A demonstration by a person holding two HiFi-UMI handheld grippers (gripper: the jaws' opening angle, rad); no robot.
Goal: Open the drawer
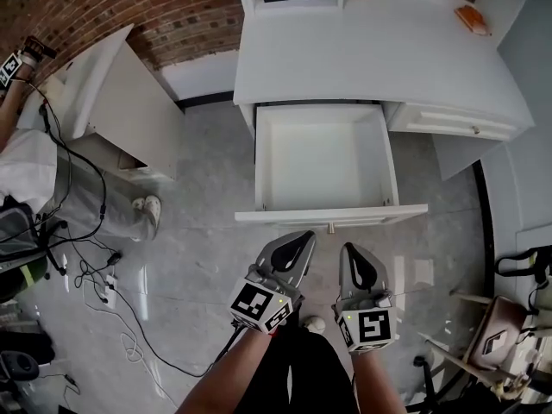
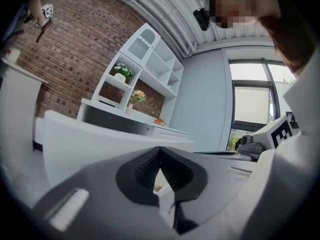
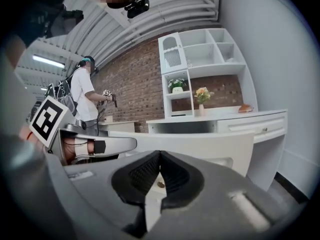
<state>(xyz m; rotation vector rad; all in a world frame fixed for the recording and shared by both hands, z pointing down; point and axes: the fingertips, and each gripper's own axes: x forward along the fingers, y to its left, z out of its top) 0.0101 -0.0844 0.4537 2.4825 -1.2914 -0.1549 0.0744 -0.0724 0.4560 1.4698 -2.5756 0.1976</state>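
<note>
Cables (image 1: 86, 270) trailed across the grey floor (image 1: 198, 257) at the left. Nearer the middle, the left gripper (image 1: 299, 240) hung just short of the drawer (image 1: 326, 166), its jaws pressed together on nothing. That drawer stood pulled well out of the white desk (image 1: 371, 50). Close alongside, the right gripper (image 1: 350, 253) was likewise clamped shut and empty. An orange object (image 1: 473, 18) lay at the desk's far right.

Bright, even light, soft shadows; fisheye bending and dark corners in both gripper views.
</note>
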